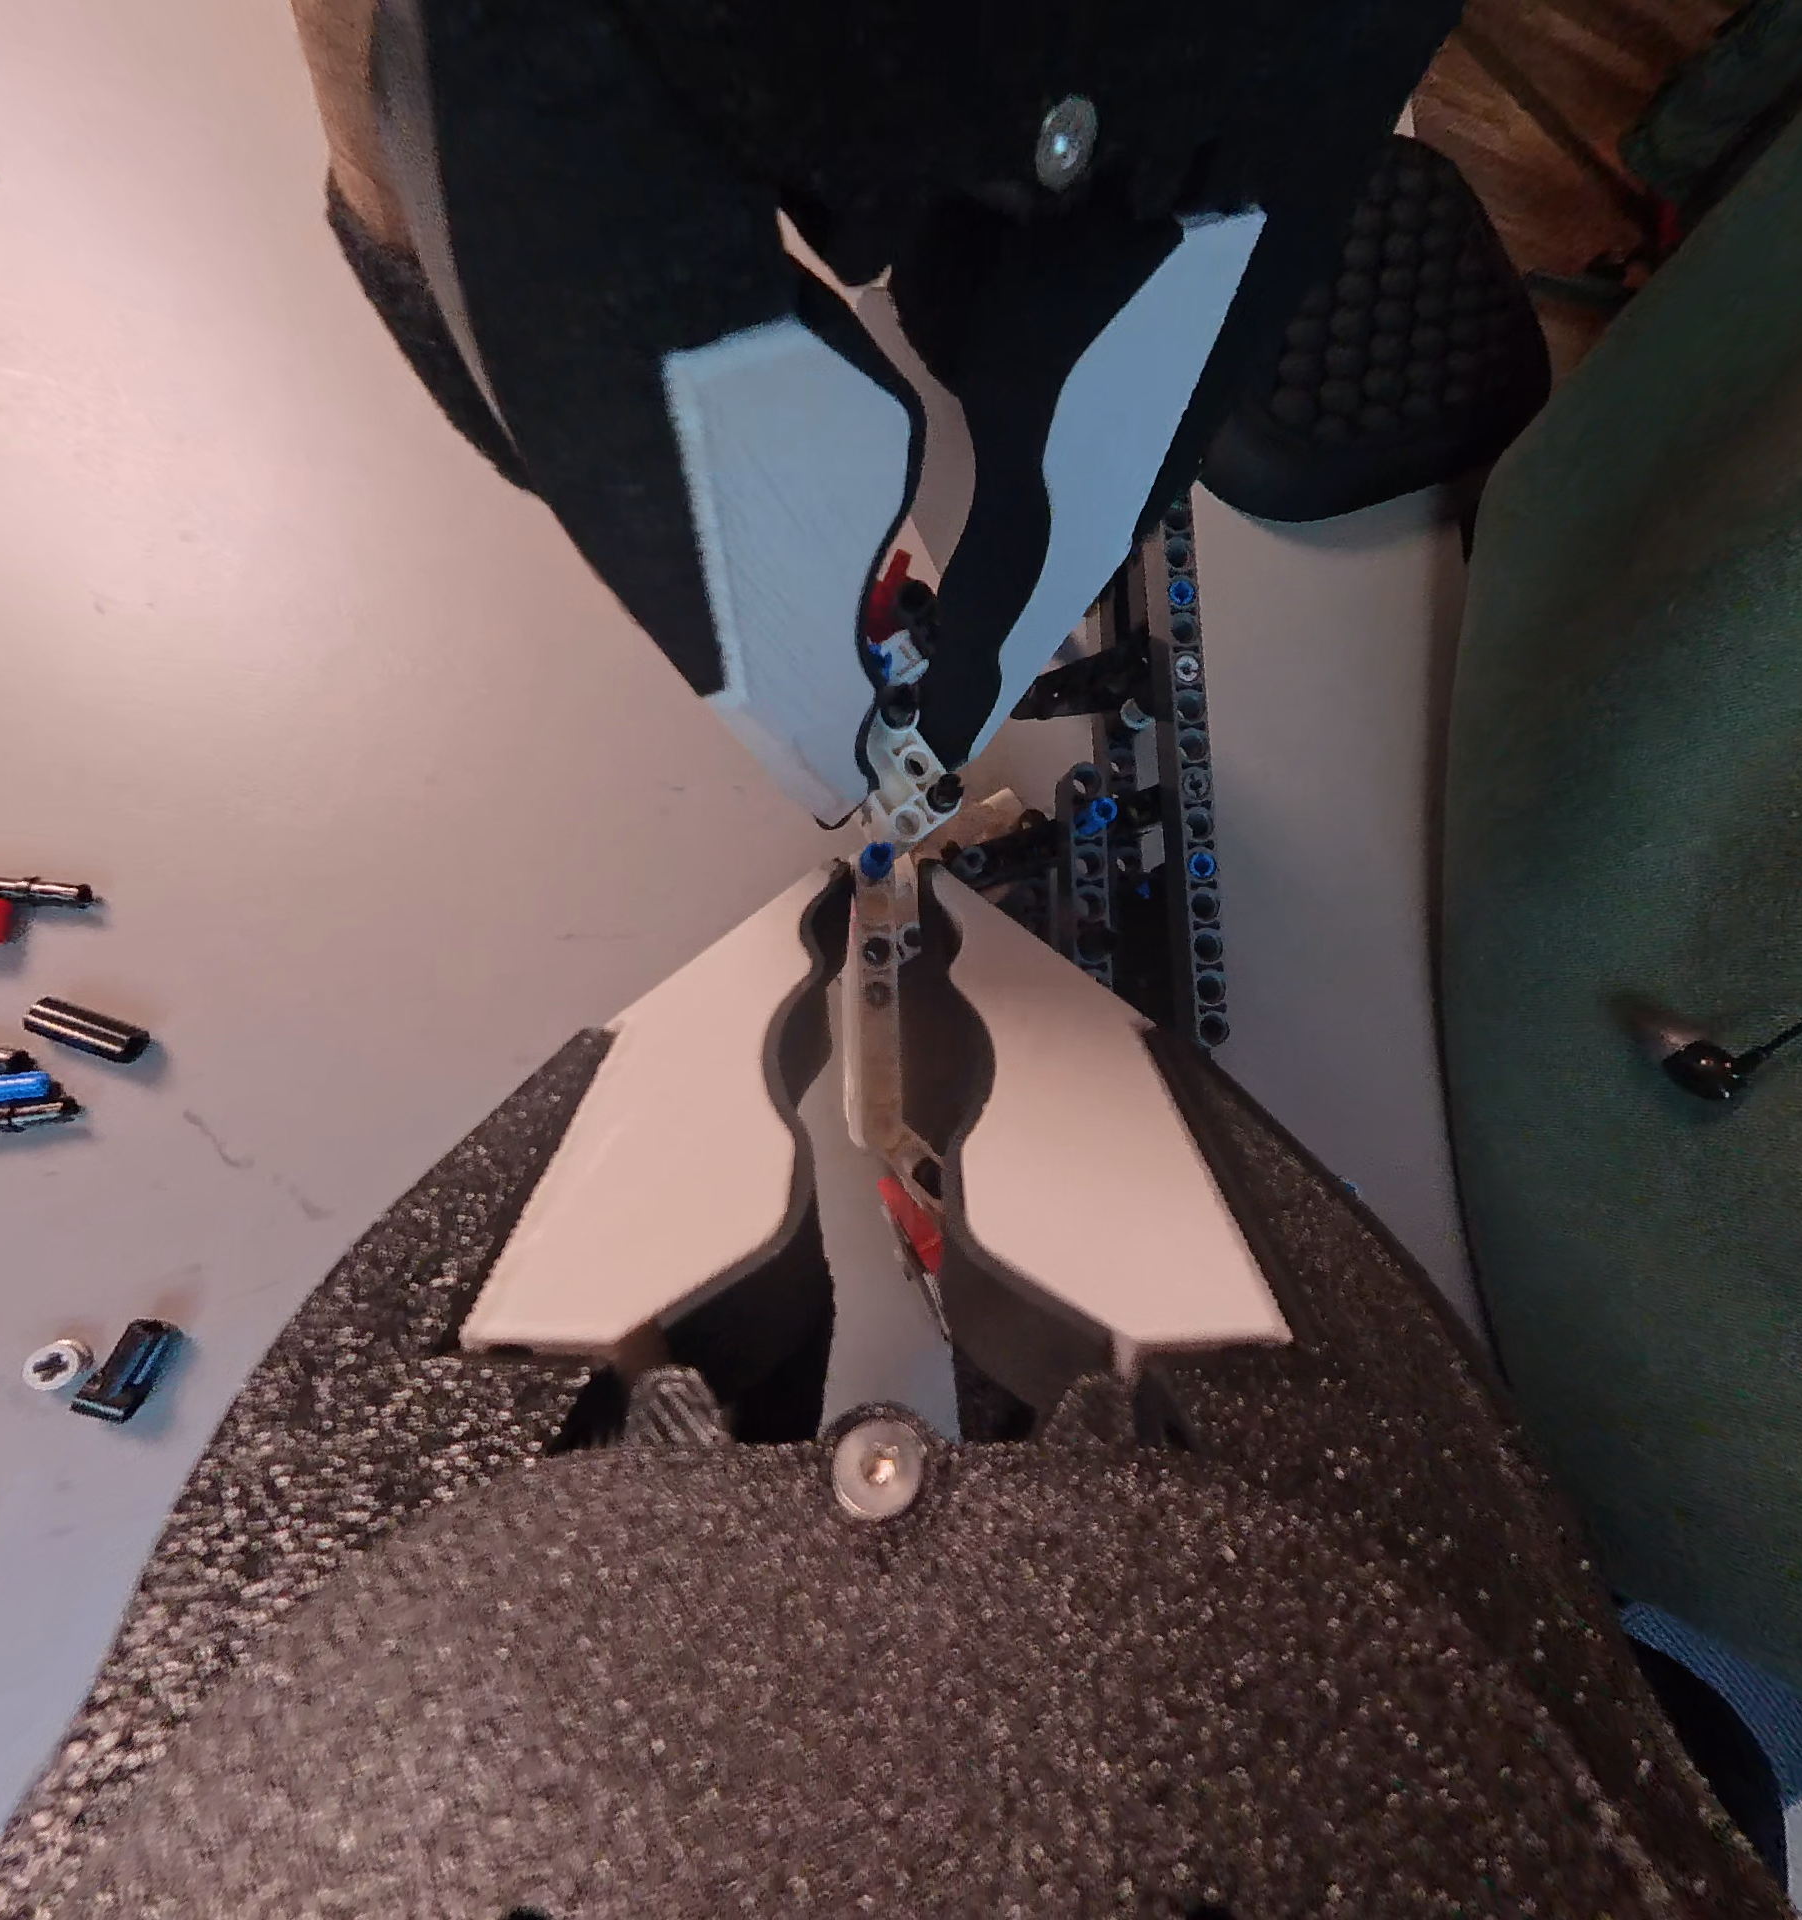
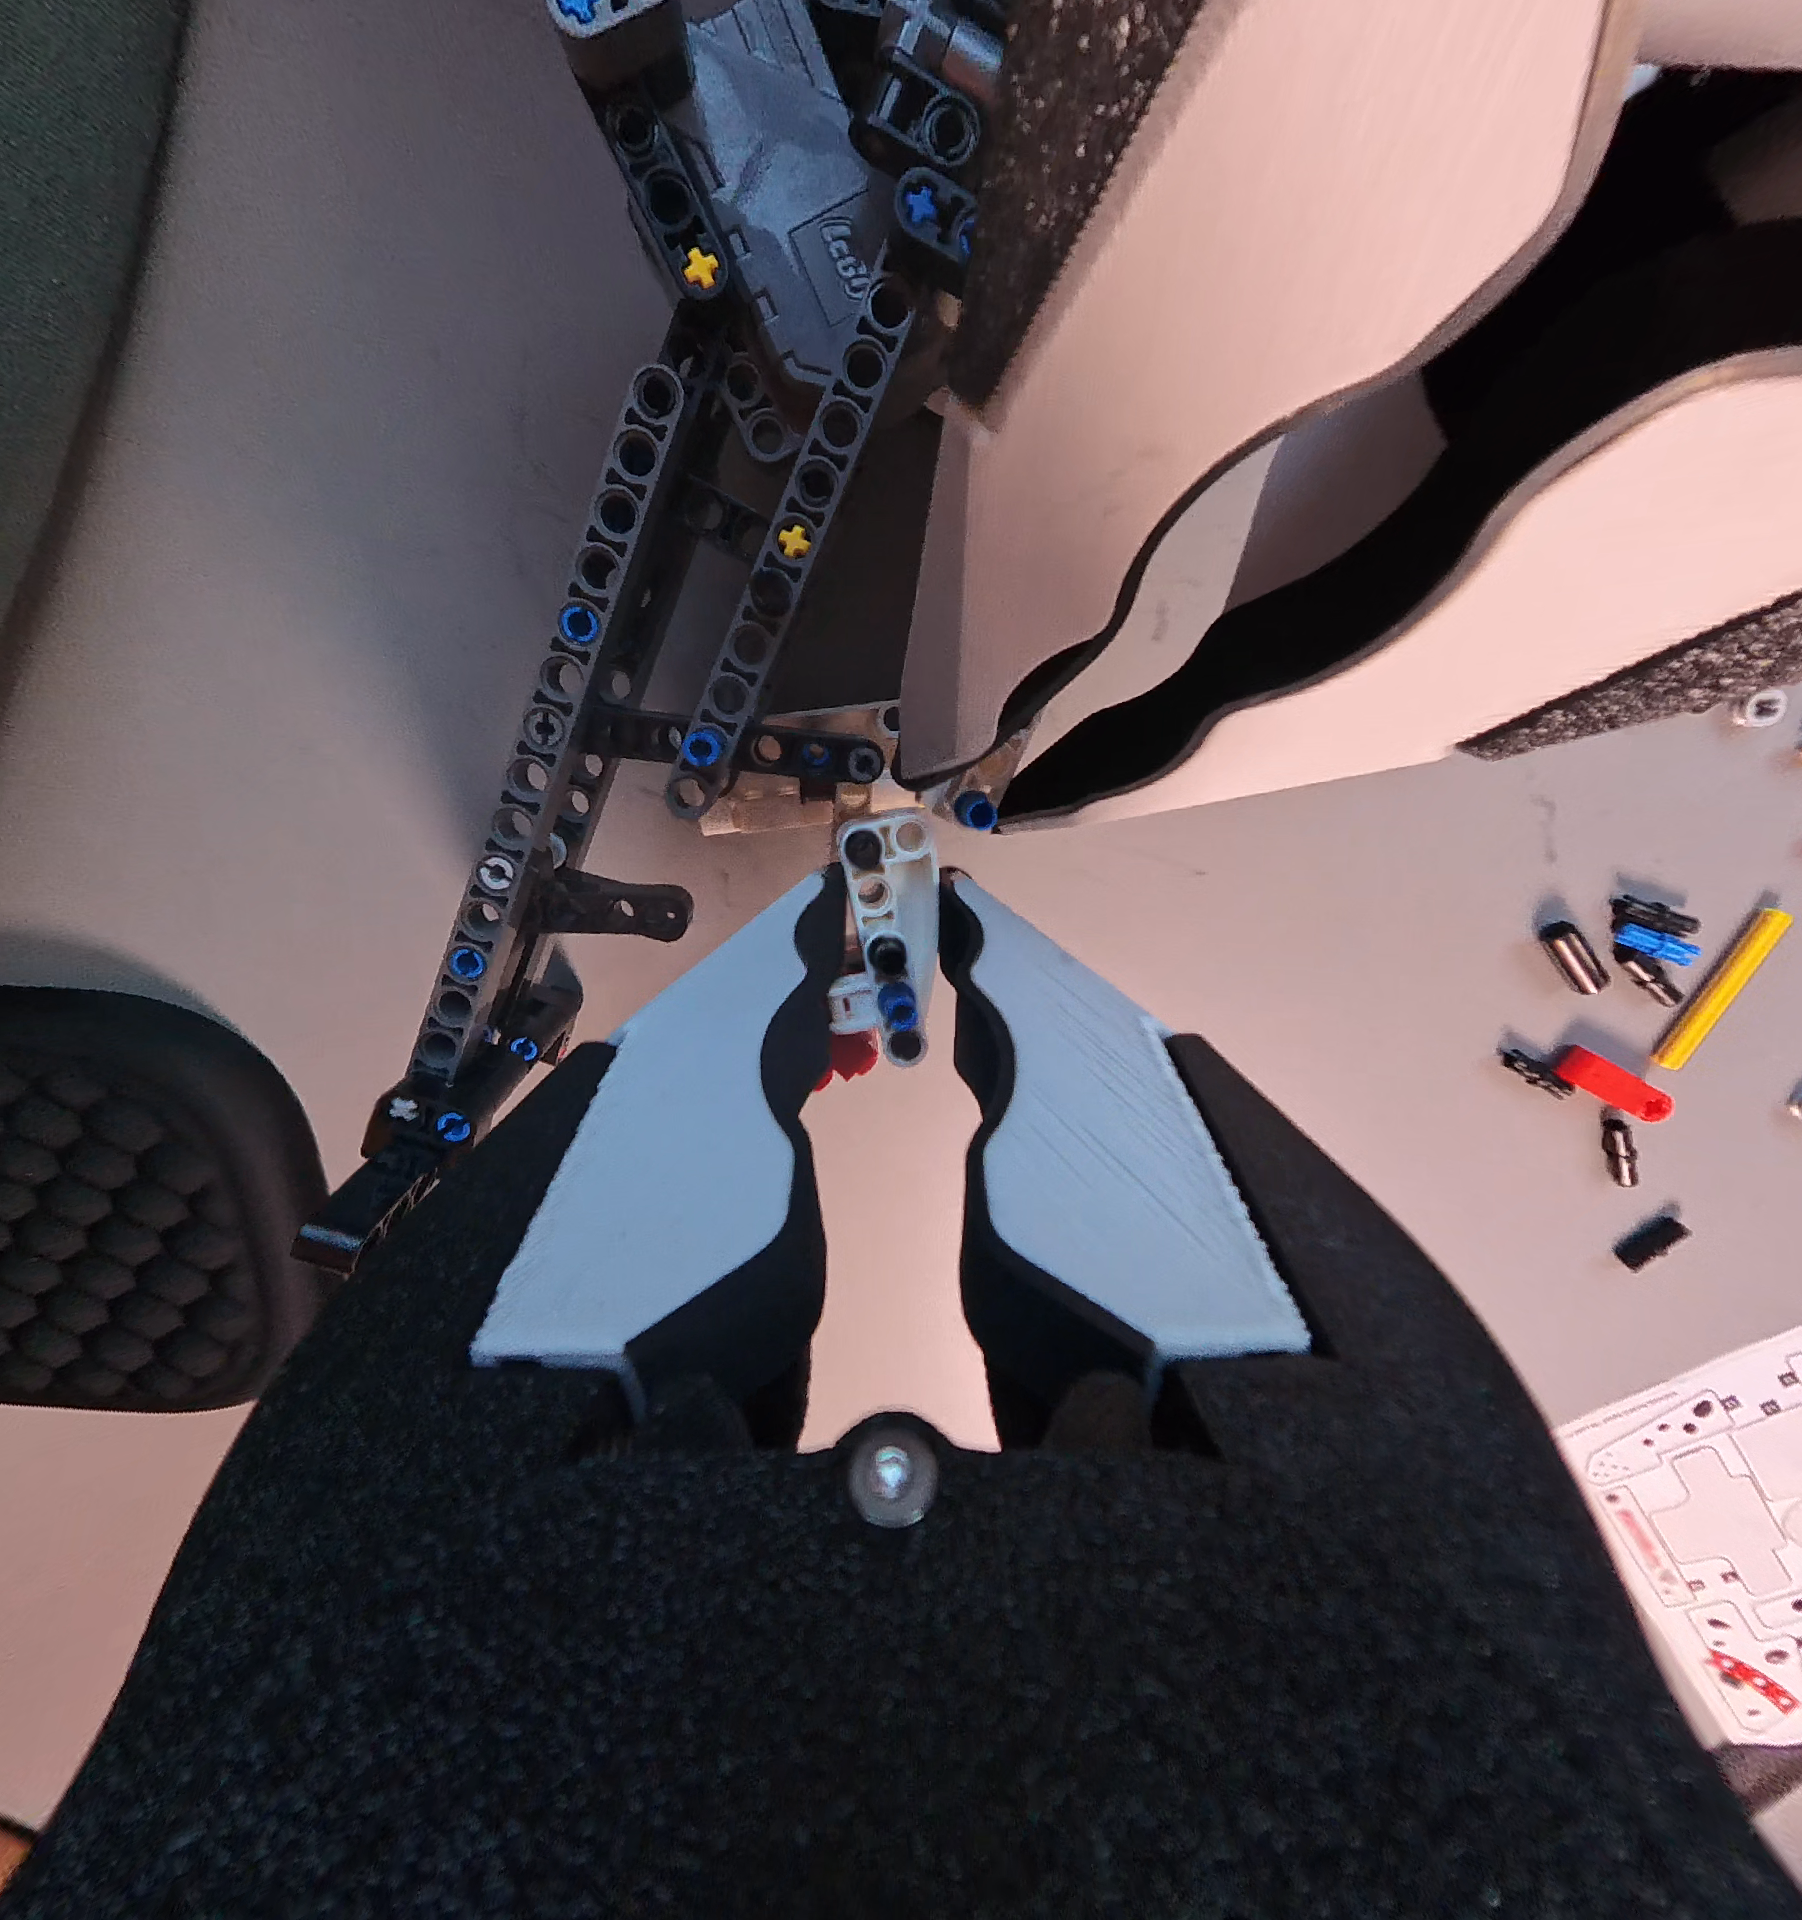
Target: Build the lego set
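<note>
1. Two grippers meet tip to tip over the pale counter (image 1: 305, 644), each one pinching a small lego piece.
2. The left gripper (image 1: 881, 883) is squeezed on a white beam (image 1: 871, 997) that has a blue pin (image 1: 876, 856) at its far end and a red part near its back end.
3. The right gripper (image 2: 889, 883) is squeezed on a white bent piece (image 2: 889, 914) with black pins and a blue pin in its holes, and a bit of red behind it.
4. The two white pieces are very close at their tips. I cannot tell if they touch.
5. Just beside the tips lies the big lego frame (image 2: 606, 644), flat on the counter. It has long dark grey beams with blue pins and yellow cross pins, and a grey block at its far end.
6. Loose small parts (image 2: 1645, 987) lie well apart from the frame: black pins, blue pins, a red piece (image 2: 1614, 1083) and a yellow stick (image 2: 1723, 987).
7. A white printed sheet (image 2: 1728, 1538) lies near the counter's edge, on the same side as the loose parts.
8. A green cloth (image 1: 1655, 935) sits at the side of the counter near the frame.
</note>
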The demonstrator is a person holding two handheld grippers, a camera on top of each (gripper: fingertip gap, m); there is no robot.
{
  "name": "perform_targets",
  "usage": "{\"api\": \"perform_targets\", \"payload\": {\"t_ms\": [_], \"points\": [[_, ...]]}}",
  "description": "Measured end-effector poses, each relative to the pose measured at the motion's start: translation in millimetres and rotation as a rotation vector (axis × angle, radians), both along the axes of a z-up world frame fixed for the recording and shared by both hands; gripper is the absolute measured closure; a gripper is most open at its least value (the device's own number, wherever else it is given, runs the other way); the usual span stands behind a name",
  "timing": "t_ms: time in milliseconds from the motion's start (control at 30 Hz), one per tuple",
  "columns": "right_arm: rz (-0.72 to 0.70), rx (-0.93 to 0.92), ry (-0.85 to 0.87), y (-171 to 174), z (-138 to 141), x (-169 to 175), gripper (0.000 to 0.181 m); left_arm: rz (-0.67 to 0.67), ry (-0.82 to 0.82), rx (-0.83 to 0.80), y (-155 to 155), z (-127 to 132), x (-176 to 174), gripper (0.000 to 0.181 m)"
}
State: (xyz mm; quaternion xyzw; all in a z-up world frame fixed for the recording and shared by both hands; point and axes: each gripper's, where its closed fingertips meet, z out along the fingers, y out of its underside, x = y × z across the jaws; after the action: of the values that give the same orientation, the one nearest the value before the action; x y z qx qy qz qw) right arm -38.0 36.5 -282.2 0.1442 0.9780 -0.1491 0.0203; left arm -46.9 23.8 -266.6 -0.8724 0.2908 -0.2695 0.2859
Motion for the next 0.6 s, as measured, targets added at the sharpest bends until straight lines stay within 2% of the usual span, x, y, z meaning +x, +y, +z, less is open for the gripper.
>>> {"api": "perform_targets", "payload": {"t_ms": [133,233,333,433,567,600], "points": [[-0.019,0.017,-0.006,2,0,2,0.166,0.017,0.002,0.010,1,0,-2,0.161],[-0.027,0.026,-0.001,4,0,3,0.166,0.030,-0.032,-0.009,-5,4,-3,0.141],[-0.026,0.033,0.000,4,-1,4,0.166,0.050,-0.086,-0.009,-12,13,-6,0.129],[-0.020,0.037,0.000,4,-1,3,0.166,0.040,-0.035,-0.055,-24,5,-7,0.110],[-0.012,0.027,-0.005,1,-1,3,0.166,0.015,0.038,-0.070,-29,-11,2,0.110],[-0.007,0.027,-0.006,1,-1,4,0.166,0.012,0.039,-0.080,-29,-14,4,0.115]]}}
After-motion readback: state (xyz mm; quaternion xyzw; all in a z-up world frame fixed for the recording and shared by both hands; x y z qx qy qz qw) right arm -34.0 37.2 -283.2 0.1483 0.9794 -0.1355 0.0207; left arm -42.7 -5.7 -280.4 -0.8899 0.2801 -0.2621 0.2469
